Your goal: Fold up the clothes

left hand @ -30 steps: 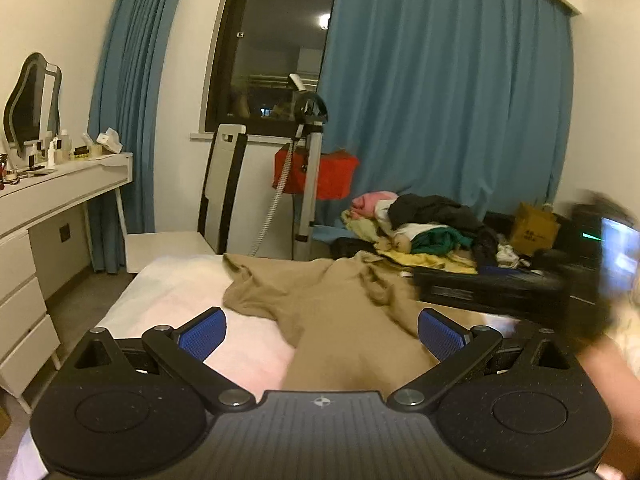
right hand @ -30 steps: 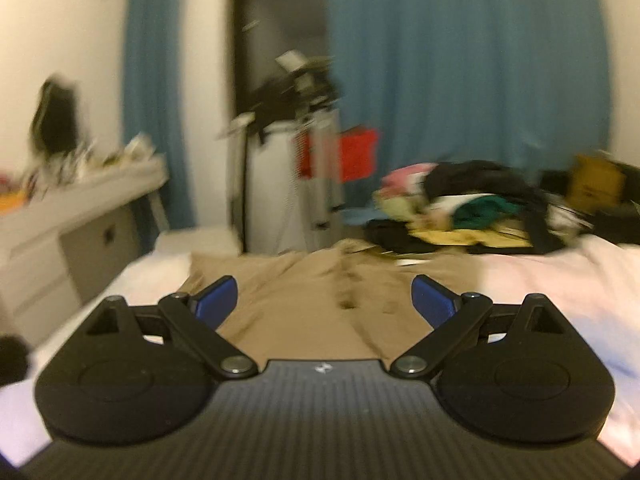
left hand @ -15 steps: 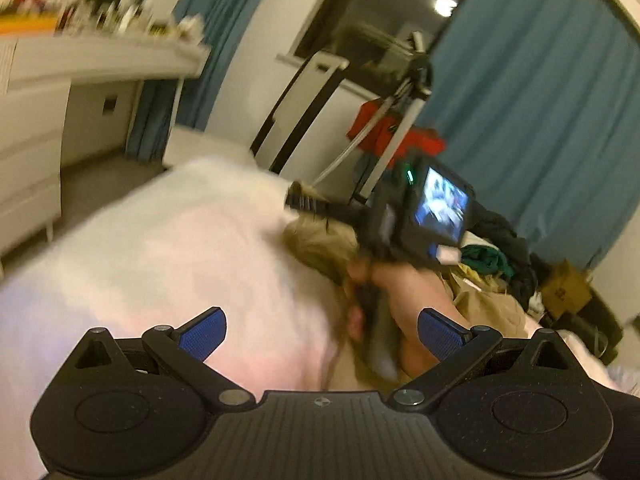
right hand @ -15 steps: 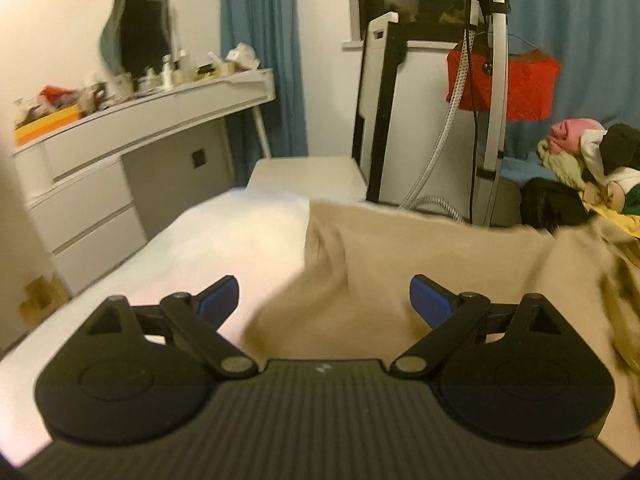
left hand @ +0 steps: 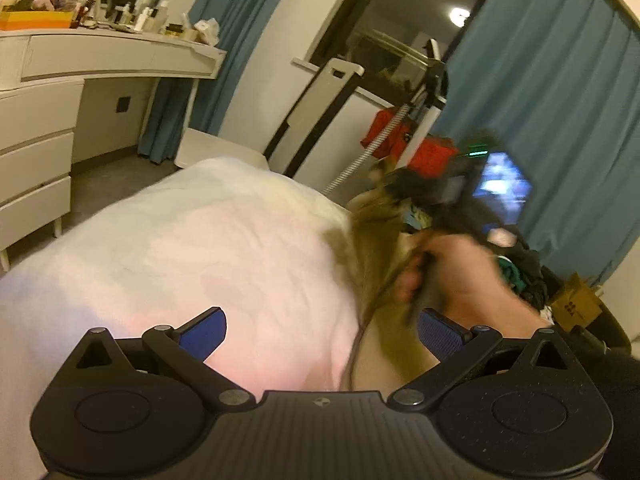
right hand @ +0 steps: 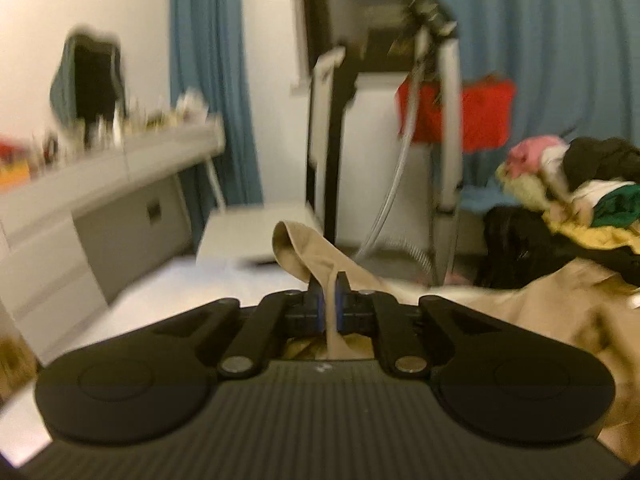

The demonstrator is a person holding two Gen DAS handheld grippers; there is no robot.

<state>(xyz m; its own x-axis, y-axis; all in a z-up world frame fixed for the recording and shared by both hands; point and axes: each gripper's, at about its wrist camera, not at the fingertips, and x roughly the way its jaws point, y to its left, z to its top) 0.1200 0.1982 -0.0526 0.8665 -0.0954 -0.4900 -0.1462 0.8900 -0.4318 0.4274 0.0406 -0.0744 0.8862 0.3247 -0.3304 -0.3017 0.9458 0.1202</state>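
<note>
pinching a fold of the tan garment [right hand: 316, 256], the right gripper [right hand: 328, 294] has just closed; the left gripper [left hand: 320, 330] has its fingers wide above the bed [left hand: 192, 248].

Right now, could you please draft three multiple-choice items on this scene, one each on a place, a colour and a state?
1. Where does the tan garment lie?
A. on the white bed
B. on the dresser
C. on the floor

2. What colour are the curtains?
A. red
B. blue
C. white

3. How do the right gripper jaws stand?
A. wide open, empty
B. shut on nothing
C. shut on the tan garment

Key: 1 A, the cloth spreads over the bedsheet; 2 B, blue drapes flank the window; 3 C, a fold of tan cloth is pinched between the pads.
</note>
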